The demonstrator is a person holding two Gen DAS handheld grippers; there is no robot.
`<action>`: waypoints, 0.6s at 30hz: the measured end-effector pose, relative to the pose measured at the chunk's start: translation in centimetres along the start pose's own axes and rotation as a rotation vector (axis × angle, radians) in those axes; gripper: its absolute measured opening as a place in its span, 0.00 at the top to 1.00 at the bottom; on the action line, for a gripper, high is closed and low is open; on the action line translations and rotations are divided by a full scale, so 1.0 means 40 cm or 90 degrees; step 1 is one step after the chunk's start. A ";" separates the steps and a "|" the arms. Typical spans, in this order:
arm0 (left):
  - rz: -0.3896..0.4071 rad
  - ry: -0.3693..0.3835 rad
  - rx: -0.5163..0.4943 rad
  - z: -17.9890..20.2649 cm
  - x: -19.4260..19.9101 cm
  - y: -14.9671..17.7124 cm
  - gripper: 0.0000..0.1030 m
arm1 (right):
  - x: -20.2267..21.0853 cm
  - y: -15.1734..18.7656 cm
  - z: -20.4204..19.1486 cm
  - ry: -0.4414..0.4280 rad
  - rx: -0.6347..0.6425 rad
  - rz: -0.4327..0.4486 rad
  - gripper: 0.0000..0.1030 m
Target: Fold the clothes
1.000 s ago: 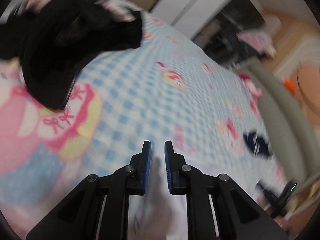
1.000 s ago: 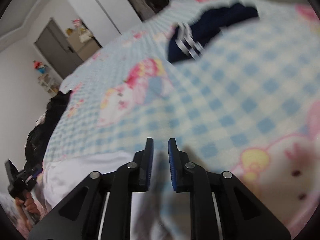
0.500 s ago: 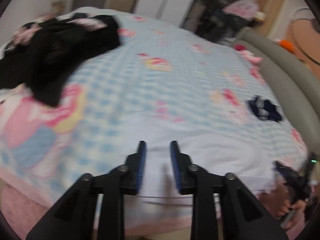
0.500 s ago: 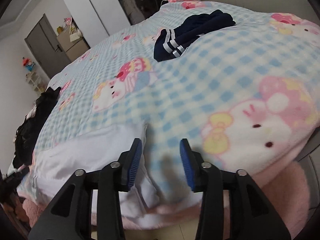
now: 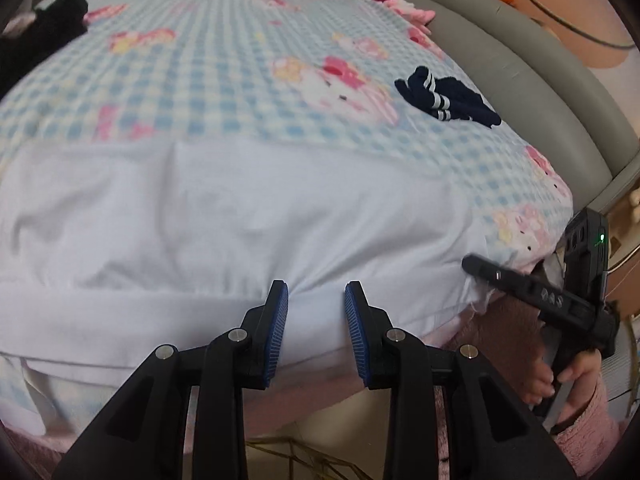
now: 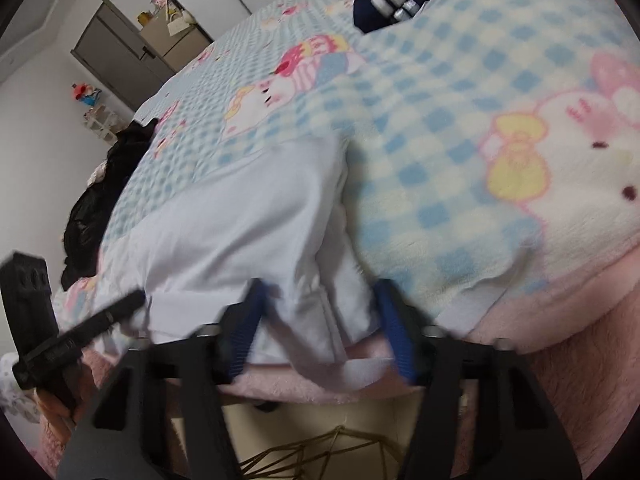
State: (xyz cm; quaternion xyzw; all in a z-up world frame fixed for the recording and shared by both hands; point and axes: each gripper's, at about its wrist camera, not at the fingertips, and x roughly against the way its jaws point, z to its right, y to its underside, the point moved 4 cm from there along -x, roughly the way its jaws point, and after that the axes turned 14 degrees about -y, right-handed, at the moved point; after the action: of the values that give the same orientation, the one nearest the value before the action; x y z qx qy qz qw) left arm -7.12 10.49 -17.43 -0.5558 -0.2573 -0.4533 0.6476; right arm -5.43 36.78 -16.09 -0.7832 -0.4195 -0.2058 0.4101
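Left gripper (image 5: 316, 334): fingers apart, empty, over white garment (image 5: 224, 216) hem
Right gripper (image 6: 326, 330): fingers closing, garment's folded edge between, not pressed
Bed (image 5: 224, 80): checked blanket

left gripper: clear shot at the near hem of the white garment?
Probably yes. The left gripper hangs with jaws apart right over the near hem of the white garment at the bed edge; nothing lies between them.

No words or numbers to read

The blanket (image 5: 240, 92) on the bed has only cartoon cat pictures and blue checks. Beside the blanket's edge, the right tool (image 5: 480, 268) shows small marks, too tiny to read.
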 end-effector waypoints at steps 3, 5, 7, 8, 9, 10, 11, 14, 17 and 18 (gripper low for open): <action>0.008 0.031 0.011 -0.005 0.027 -0.003 0.69 | 0.025 -0.004 0.012 0.027 -0.009 0.027 0.64; 0.032 0.037 0.001 0.000 0.056 -0.011 0.69 | 0.038 -0.008 0.012 0.036 -0.004 0.039 0.64; 0.044 0.064 0.003 0.008 0.069 -0.024 0.69 | 0.048 -0.011 0.011 0.025 -0.002 0.048 0.62; 0.050 0.078 0.005 0.013 0.076 -0.031 0.68 | 0.049 -0.012 0.008 -0.003 -0.004 0.048 0.59; 0.050 0.073 -0.003 0.020 0.071 -0.037 0.68 | 0.041 -0.011 0.004 -0.034 -0.010 0.040 0.47; 0.050 0.064 -0.012 0.028 0.064 -0.042 0.68 | 0.027 -0.009 0.001 -0.067 -0.019 0.025 0.41; 0.040 0.038 -0.024 0.031 0.050 -0.044 0.68 | 0.010 -0.008 -0.001 -0.086 -0.024 0.010 0.35; -0.016 0.007 0.017 -0.016 0.011 -0.027 0.69 | -0.025 -0.007 0.008 -0.076 -0.035 -0.016 0.33; -0.003 0.041 0.084 -0.089 0.049 -0.020 0.68 | -0.029 -0.007 0.019 -0.083 -0.057 -0.016 0.31; 0.041 0.025 0.097 -0.125 0.089 -0.028 0.68 | -0.022 -0.005 0.023 -0.090 -0.062 -0.010 0.31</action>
State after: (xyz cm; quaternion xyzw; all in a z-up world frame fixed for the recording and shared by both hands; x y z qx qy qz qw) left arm -7.31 4.68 -15.16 -0.5043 -0.2601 -0.4220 0.7070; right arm -6.10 37.15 -17.12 -0.8114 -0.4431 -0.1735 0.3393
